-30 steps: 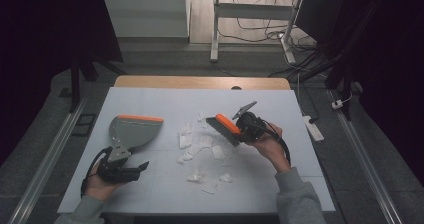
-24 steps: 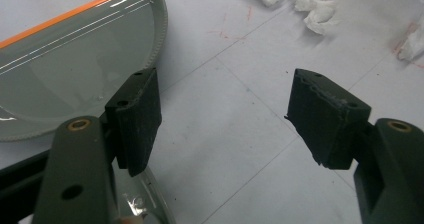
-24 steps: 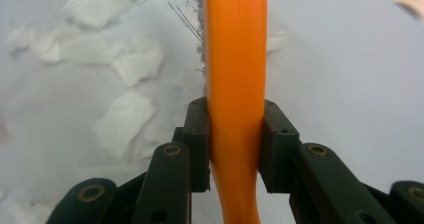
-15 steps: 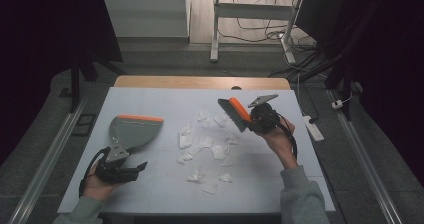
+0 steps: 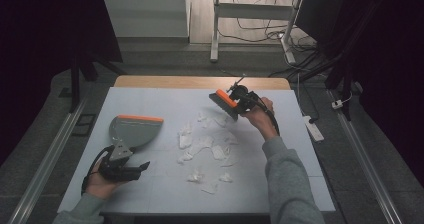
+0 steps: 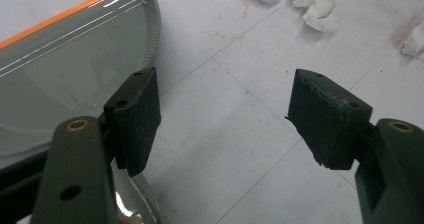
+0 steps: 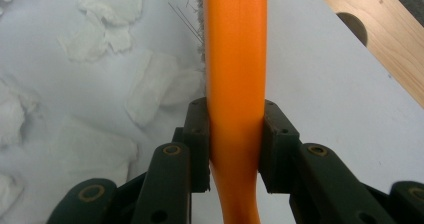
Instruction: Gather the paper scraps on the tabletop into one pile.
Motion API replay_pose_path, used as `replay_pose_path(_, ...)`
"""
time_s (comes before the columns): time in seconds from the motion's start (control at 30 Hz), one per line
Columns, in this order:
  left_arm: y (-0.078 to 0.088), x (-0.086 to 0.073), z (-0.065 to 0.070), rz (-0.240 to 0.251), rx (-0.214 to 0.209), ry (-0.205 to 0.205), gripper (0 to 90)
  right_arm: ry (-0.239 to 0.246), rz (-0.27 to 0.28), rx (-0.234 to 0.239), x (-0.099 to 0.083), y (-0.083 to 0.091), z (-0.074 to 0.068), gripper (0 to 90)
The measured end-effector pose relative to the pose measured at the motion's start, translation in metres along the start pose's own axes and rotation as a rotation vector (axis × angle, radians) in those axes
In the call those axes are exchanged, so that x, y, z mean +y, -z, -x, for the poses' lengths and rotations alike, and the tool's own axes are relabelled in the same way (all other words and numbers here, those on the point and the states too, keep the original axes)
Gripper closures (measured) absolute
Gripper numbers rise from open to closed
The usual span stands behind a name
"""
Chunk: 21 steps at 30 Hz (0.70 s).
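Right tool (image 7: 235, 149) clenched on orange brush (image 7: 235, 59) above paper scraps (image 5: 202, 146); left tool (image 6: 225, 119) released beside dustpan (image 6: 65, 79).

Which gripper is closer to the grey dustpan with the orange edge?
Left. The left gripper is right at the near end of the dustpan, jaws open beside its pan. The right gripper is far across the table, shut on the orange brush, beyond the paper scraps.
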<state>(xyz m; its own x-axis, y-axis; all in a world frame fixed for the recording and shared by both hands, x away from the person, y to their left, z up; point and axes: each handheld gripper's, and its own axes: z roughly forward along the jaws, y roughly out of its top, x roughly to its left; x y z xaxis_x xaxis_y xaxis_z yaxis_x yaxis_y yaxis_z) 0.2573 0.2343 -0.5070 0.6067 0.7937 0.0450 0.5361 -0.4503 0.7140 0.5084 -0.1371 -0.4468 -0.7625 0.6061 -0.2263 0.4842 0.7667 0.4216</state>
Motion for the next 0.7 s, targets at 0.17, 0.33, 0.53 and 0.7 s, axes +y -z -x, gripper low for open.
replay_pose_path(0.17, -0.001, -0.001, -0.001, 0.001, -0.004, 0.004, 29.7, 0.032, -0.059, 0.016, 0.016, -0.011, -0.007, 69.9)
replay_pose_path(0.33, -0.001, -0.001, -0.001, 0.001, -0.002, 0.004, 29.7, 0.071, -0.078, 0.073, 0.02, -0.013, -0.016, 69.9)
replay_pose_path(0.53, -0.001, -0.001, 0.0, -0.004, 0.001, 0.0, 29.7, 0.161, -0.084, 0.099, 0.016, -0.006, -0.035, 70.1)
replay_pose_path(0.7, -0.001, -0.001, 0.0, -0.002, 0.005, 0.002, 29.7, 0.179, -0.076, 0.143, 0.001, 0.002, -0.051, 70.3)
